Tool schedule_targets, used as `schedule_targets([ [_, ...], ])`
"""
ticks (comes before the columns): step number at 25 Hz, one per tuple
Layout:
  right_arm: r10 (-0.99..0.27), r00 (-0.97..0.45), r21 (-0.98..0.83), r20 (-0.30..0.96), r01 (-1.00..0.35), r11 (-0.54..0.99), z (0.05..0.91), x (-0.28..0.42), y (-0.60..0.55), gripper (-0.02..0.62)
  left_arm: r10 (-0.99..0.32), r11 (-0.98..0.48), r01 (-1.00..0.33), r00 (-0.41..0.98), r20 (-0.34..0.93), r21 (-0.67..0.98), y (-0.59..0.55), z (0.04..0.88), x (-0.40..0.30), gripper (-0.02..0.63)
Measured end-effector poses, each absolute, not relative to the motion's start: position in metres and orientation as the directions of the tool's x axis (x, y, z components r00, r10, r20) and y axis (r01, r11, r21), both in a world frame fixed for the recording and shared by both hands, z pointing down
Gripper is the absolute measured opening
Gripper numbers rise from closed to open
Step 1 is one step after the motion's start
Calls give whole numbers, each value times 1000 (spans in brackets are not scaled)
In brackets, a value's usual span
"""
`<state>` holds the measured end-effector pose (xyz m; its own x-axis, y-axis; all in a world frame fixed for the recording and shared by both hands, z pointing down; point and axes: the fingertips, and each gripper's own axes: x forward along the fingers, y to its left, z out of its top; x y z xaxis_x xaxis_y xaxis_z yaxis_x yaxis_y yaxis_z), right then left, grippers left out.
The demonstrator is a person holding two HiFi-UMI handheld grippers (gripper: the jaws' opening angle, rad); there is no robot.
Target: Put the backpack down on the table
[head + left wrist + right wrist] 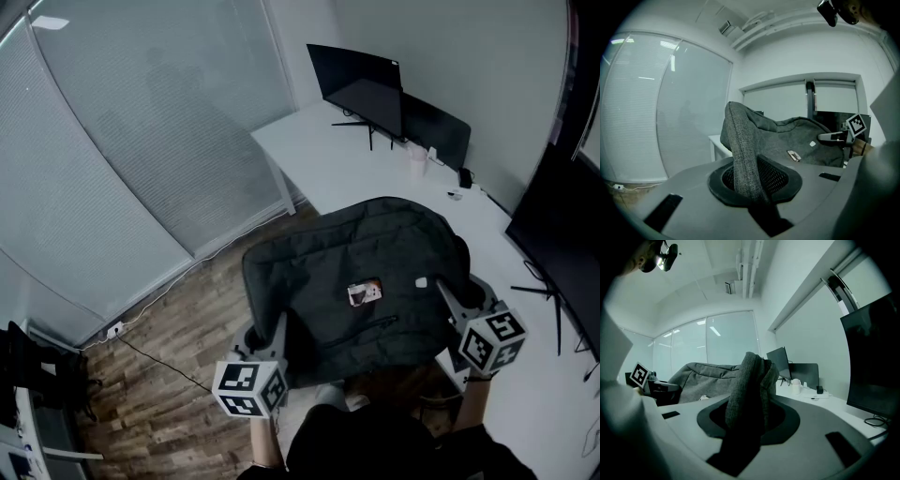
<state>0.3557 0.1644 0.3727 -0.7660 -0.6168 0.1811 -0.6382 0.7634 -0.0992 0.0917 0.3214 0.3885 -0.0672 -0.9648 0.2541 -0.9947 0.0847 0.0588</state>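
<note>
- A dark grey backpack (375, 272) sits in the middle of the head view, held up flat between two hand-held tools, its broad face turned up toward the camera.
- The left tool (280, 328), at the lower left of the bag, is clamped on a fold of grey fabric at the bag's left edge. In the left gripper view that fold rises straight out of the closed jaws.
- The right tool (448, 300), at the bag's lower right, is likewise closed on a bunched handful of the fabric.
- The bag's far end overlaps the white table (328, 155), which fills the upper right of the head view. Whether the bag touches the table cannot be told.
- The bag's near edge is hidden behind the person's dark clothing at the bottom of the frame.
- A small label (365, 292) lies on the bag's face; its print is too small to read.
- A dark monitor (361, 80) stands at the table's far end, with a small white container (416, 165) near it.
- A second screen (562, 244) is cut off by the right edge.
- A wooden floor (187, 328) shows at the lower left, below a frosted glass wall (122, 141).
</note>
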Motion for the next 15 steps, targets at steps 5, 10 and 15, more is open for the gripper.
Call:
schedule_targets([
  [5, -606, -771, -102, 197, -631, 769, 376, 338, 154, 120, -960, 98, -992, -74, 269, 75, 315, 393, 75, 63],
  [10, -610, -766, -102, 200, -636, 765, 380, 314, 133, 120, -960, 96, -992, -72, 271, 79, 292, 398, 50, 63],
  [15, -627, -754, -106, 199, -652, 751, 383, 285, 103, 120, -961, 75, -994, -51, 271, 81, 257, 400, 18, 63],
])
